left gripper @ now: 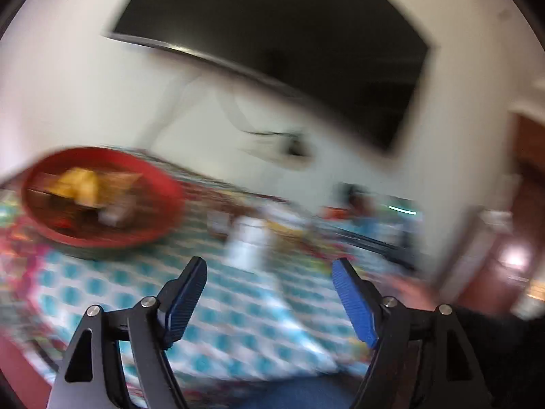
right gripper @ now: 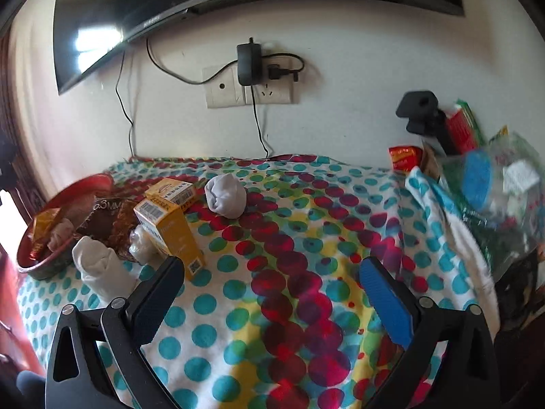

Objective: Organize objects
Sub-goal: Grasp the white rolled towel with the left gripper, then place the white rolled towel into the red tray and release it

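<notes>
Both claws, left [left gripper: 269, 272] and right [right gripper: 272, 272], gape wide and empty over the dotted tabletop [right gripper: 306, 231], where rolled socks [right gripper: 226, 196] and boxes [right gripper: 170, 228] crowd the red bowl [right gripper: 41, 259]; a careless reach could topple a box.

Both grippers [left gripper: 269, 267] [right gripper: 270, 267]: black angular linkage arms, silver round screws, ribbed blue pads [right gripper: 388, 303] on fingers

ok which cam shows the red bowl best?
Left wrist: the red bowl shows whole, contents visible, though motion-blurred. Right wrist is sharper, but there the bowl sits at the left edge, partly behind boxes.
</notes>
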Motion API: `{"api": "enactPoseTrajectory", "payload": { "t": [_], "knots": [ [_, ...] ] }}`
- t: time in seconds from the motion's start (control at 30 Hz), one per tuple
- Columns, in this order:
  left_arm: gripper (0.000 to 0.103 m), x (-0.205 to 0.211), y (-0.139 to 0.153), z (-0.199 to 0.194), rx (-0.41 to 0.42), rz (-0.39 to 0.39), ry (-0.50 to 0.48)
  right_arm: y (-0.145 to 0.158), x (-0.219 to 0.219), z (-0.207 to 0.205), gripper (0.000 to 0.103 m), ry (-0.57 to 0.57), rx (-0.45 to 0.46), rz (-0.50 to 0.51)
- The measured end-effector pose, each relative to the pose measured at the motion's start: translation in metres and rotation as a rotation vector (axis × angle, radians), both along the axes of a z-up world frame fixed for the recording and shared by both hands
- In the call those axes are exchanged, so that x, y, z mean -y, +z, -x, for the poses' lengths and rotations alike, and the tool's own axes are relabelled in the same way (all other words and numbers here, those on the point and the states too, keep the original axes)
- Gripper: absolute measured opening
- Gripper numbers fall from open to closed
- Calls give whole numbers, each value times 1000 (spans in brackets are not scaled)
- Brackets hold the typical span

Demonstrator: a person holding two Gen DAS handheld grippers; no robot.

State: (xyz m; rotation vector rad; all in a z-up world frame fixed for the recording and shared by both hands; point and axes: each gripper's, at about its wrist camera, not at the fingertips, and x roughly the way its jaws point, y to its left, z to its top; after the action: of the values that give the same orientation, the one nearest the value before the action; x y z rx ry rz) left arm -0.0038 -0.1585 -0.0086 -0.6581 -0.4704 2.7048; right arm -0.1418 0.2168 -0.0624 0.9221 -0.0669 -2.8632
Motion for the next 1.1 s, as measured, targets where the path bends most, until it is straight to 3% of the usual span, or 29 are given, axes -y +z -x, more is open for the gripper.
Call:
{"api": "enactPoseTrajectory", "payload": {
  "t": [0.07, 0.27, 0.4, 0.63, 0.67, 0.7, 0.73, 0.8, 1.0, 1.1],
  "knots": [
    [78, -18, -6, 31, 83, 117, 81, -9, -2, -8, 103, 10, -5, 34],
    [78, -97, -26, 107, 131, 325, 13, -17, 5, -30, 103, 63, -44, 96],
    [78, -127, -48, 154, 214, 337, 13, -18, 9, -28, 103, 87, -9, 122],
    [77, -153, -80, 195, 367, 403, 14, -20, 1, -20, 103, 99, 36, 197],
    [71, -152, -83, 195, 382, 396, 8, -21, -1, -19, 103, 98, 48, 218],
    [47, -151, -82, 193, 370, 390, 5, -21, -2, -19, 103, 93, 49, 228],
    [37, -152, -81, 191, 359, 382, -9, -21, -3, -19, 103, 92, 48, 234],
    [28, -155, -79, 187, 354, 396, -27, -19, -4, -19, 103, 94, 45, 240],
    [27, -155, -64, 169, 330, 392, -4, -15, 0, -23, 103, 96, 21, 221],
    [27, -148, -54, 158, 312, 347, 1, -19, 2, -21, 103, 107, 41, 221]
  ]
}}
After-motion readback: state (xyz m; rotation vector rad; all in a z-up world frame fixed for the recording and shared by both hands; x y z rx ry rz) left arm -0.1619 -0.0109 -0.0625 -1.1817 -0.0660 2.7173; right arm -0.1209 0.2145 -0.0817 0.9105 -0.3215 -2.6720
